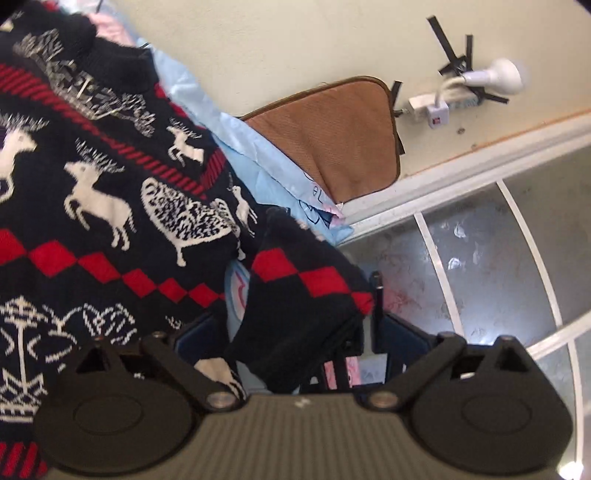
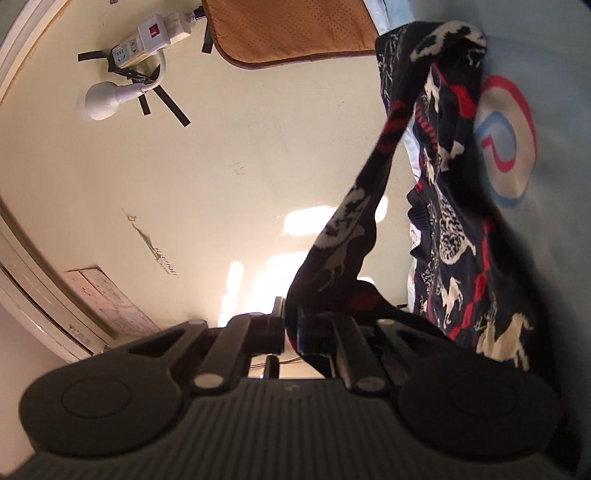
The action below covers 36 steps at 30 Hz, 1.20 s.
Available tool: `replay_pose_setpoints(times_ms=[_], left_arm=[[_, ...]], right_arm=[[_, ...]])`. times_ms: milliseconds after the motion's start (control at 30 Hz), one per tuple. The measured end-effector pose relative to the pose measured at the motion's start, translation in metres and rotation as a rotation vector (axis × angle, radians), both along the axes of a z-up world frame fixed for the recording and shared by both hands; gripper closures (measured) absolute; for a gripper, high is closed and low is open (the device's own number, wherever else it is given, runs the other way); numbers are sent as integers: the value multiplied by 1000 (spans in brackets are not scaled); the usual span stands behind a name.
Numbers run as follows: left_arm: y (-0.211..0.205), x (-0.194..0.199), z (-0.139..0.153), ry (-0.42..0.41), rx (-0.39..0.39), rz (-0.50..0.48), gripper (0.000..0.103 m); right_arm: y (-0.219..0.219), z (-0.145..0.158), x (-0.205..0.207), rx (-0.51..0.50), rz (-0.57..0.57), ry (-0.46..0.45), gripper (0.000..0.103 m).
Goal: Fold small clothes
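Note:
A dark navy knitted sweater (image 1: 110, 206) with white deer and red diamonds fills the left of the left wrist view, lying on a light blue sheet (image 1: 207, 99). One folded corner of it, with red diamonds, droops between the wide-apart fingers of my left gripper (image 1: 291, 325), which is open; the pads do not press the cloth. In the right wrist view my right gripper (image 2: 293, 328) is shut on a narrow stretched part of the sweater (image 2: 351, 221). That part rises from the jaws toward the rest of the garment on the right.
A brown cushion (image 1: 332, 136) leans on the cream wall beside the sheet. A taped power strip (image 2: 155, 33) and a white lamp head (image 2: 101, 103) sit on the wall. A light blue cloth with a red and blue ring logo (image 2: 506, 140) lies under the sweater.

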<state>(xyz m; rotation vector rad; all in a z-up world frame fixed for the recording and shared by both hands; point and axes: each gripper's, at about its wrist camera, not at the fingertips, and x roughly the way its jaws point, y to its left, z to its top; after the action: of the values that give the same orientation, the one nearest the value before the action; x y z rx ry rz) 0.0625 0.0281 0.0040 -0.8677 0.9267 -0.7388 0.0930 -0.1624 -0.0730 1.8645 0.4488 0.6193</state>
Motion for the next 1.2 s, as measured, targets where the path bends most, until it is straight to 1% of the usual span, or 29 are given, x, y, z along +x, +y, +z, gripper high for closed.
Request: replay_pose_setpoints(times_ms=[133, 200, 267, 367, 400, 433, 467, 500, 533, 567, 600, 633, 667, 733, 800, 933, 967, 1000, 1033, 1067, 1100, 1133, 1200], left_arm=[[10, -1, -13, 50, -71, 22, 3], [15, 0, -18, 72, -129, 43, 3], [18, 1, -20, 85, -197, 66, 3], [19, 5, -19, 81, -243, 95, 4], [20, 6, -20, 82, -247, 103, 7], [20, 7, -21, 81, -252, 112, 11], [21, 9, -22, 81, -256, 113, 30], [22, 11, -24, 87, -256, 109, 52], [23, 14, -26, 84, -266, 96, 60], [25, 15, -26, 72, -267, 90, 74], [28, 15, -25, 54, -247, 95, 78], [31, 13, -22, 34, -217, 104, 79], [33, 13, -21, 23, -205, 106, 79], [40, 13, -21, 24, -203, 101, 80], [45, 16, -21, 28, -192, 94, 79], [54, 21, -15, 2, -117, 86, 79], [58, 22, -12, -13, -94, 110, 86], [63, 25, -10, -23, -74, 139, 90], [71, 29, -9, -26, -62, 172, 90], [78, 34, -9, -25, -59, 187, 90], [84, 38, -8, -28, -50, 200, 91], [90, 42, -5, -41, -25, 223, 91], [100, 51, 0, -60, 10, 255, 92]], right_arm=[[-4, 7, 7, 43, -29, -35, 94], [-3, 5, 6, 61, -34, -48, 94], [8, 1, 6, 64, -19, -38, 94], [24, -10, 4, 87, 16, -2, 94], [28, -13, 3, 98, 29, 6, 94], [31, -15, 3, 101, 42, 10, 94], [34, -15, 3, 97, 53, 13, 94], [37, -15, 3, 86, 68, 15, 94], [39, -13, 4, 70, 82, 22, 94], [41, -13, 5, 47, 100, 30, 94], [43, -12, 5, 25, 121, 37, 94], [46, -12, 6, 16, 132, 37, 94], [48, -12, 6, 11, 142, 36, 94], [50, -9, 9, -14, 160, 35, 94], [50, -2, 12, -63, 174, 35, 94], [50, 3, 13, -117, 201, 45, 94], [49, 5, 12, -131, 201, 51, 93], [45, 5, 8, -156, 193, 58, 71], [41, 5, 3, -165, 171, 59, 35], [35, 4, -4, -158, 128, 60, 30], [30, 5, -7, -165, 110, 56, 30], [25, 8, -8, -198, 109, 53, 31], [18, 16, -12, -301, 106, 53, 31]])
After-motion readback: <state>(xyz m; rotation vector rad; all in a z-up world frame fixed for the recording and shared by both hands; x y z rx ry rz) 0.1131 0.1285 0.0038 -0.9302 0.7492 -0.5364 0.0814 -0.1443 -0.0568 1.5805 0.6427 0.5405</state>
